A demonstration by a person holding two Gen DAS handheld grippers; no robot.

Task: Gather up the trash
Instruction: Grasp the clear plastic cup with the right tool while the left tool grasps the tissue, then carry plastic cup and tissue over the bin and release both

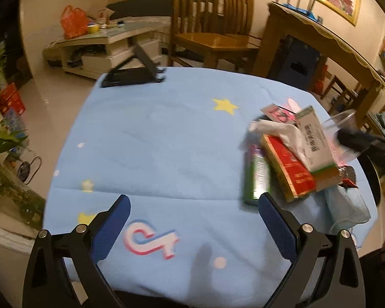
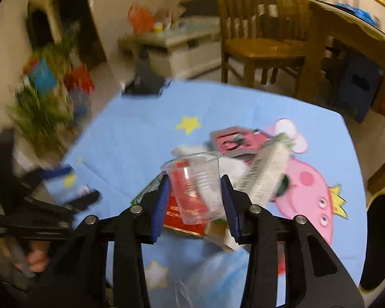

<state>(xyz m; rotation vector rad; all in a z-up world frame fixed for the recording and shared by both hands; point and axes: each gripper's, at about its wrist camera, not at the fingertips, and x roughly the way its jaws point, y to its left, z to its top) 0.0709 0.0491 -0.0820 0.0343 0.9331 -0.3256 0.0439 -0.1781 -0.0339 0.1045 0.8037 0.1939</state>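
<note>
Right gripper [image 2: 195, 195] clamps a clear plastic cup [image 2: 196, 187] above the trash pile [image 1: 292, 154] on the blue cloth [image 1: 154, 141]; left gripper [image 1: 193, 214] is wide apart over bare cloth beside the pile. Beyond the cloth's far edge: black stand [image 1: 134, 73], wooden chairs [image 1: 213, 25], low cabinet [image 1: 107, 46].

The blue cloth [image 1: 166, 141] carries a TikTok-style note logo [image 1: 151, 240] in pink, white and blue, printed close to its near edge. A white box [image 1: 314, 138] in the pile right of the logo bears a line of dark Chinese characters along its long face, too blurred to read. The red box [image 1: 288, 165] beside it has small gold print, also unreadable. A pink card [image 2: 231, 141] behind the pile shows black marks that cannot be made out.
</note>
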